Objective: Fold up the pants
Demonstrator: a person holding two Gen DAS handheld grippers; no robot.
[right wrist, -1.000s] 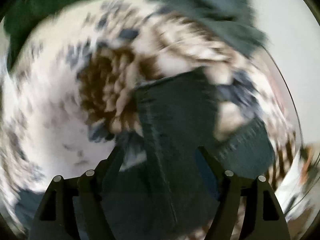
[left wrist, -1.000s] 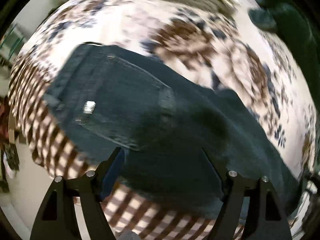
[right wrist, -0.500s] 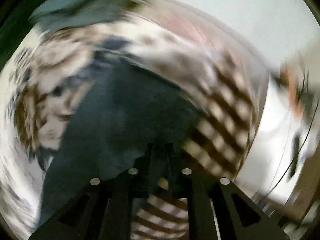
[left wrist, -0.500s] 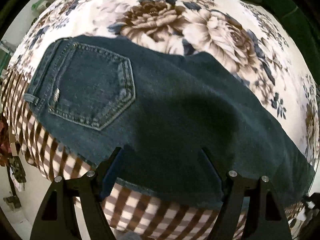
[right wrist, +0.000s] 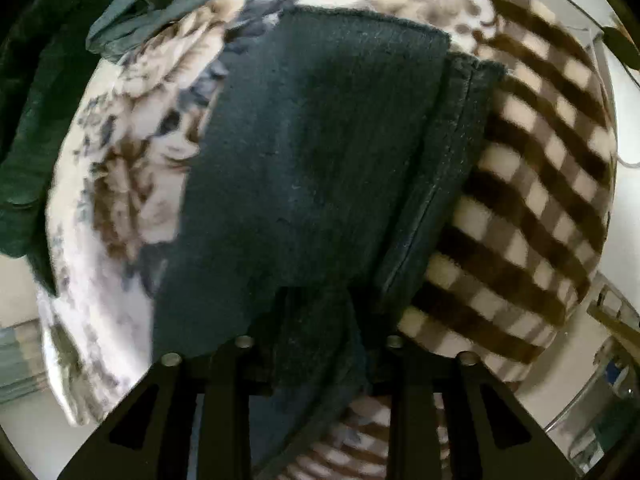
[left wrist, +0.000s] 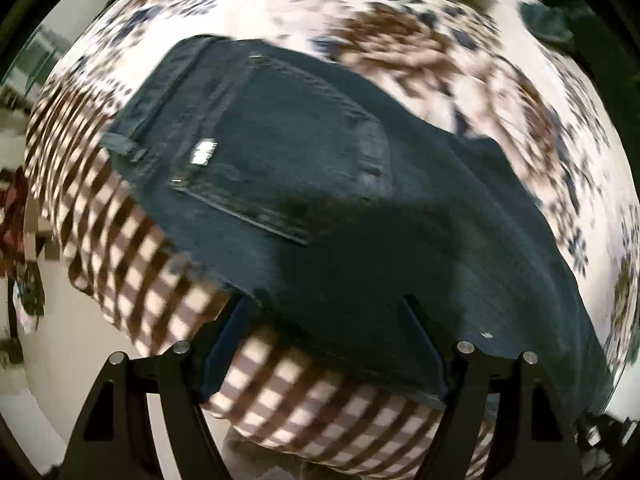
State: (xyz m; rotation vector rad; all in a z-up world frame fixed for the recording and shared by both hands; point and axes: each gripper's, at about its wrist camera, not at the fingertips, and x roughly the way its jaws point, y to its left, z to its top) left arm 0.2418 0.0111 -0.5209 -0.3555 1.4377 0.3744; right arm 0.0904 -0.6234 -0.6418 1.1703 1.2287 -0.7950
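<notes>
- The right gripper (right wrist: 320,344), swinging a moment ago, now sits clenched on the pants (right wrist: 312,152) hem.
- Left gripper (left wrist: 326,316) spread wide, pants ahead.
- Blanket (left wrist: 320,400) beneath both.

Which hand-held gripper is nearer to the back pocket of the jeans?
Left. The left hand-held gripper hangs open just below the back pocket. The right hand-held gripper is shut on the jeans at the leg end, with no pocket in its view.
</notes>
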